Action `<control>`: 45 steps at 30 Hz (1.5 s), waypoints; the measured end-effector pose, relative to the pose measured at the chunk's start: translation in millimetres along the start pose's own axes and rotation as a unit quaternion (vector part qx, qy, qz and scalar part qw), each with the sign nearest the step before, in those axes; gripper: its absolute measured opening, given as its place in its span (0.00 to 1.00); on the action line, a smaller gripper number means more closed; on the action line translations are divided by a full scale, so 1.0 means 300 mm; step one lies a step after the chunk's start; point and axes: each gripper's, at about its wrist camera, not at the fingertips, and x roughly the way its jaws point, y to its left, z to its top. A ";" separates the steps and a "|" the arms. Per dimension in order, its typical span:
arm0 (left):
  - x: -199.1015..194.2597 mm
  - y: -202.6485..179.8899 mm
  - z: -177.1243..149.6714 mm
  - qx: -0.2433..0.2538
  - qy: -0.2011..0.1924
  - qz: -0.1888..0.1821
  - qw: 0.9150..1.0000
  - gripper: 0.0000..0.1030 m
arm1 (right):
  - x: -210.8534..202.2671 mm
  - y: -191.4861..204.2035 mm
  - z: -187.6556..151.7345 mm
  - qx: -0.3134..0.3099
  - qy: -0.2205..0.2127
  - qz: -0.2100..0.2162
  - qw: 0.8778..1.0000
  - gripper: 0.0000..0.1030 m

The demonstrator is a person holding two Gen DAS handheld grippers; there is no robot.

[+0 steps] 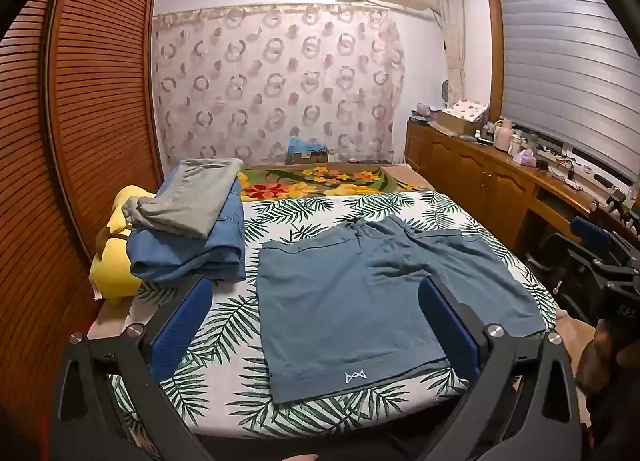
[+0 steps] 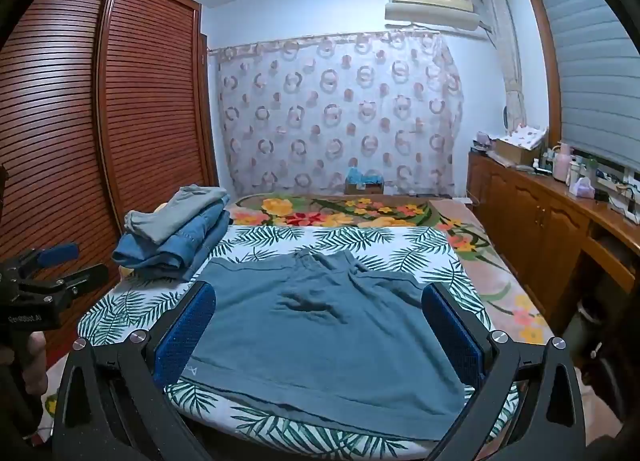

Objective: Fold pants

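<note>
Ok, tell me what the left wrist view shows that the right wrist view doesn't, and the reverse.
Only the left wrist view: a yellow plush toy beside the folded stack, a small white logo on the shorts' near hem, and the right gripper at the edge.

Only the right wrist view: the left gripper at the left edge, open.

Both: the blue-grey shorts spread flat on the leaf-print sheet, untouched, and the folded stack.

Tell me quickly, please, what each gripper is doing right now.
Left gripper: open, holding nothing, above the flat blue-grey cotton shorts.
Right gripper: open, holding nothing, above the same shorts.
</note>
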 end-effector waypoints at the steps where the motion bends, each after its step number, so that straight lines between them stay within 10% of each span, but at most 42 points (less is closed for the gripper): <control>1: 0.000 0.000 0.000 0.000 0.000 0.001 1.000 1.00 | -0.001 -0.001 -0.001 0.003 -0.003 0.002 1.000 1.00; 45: 0.004 0.002 0.001 0.003 -0.005 0.002 1.000 1.00 | -0.002 0.005 -0.007 -0.003 -0.004 -0.001 1.000 1.00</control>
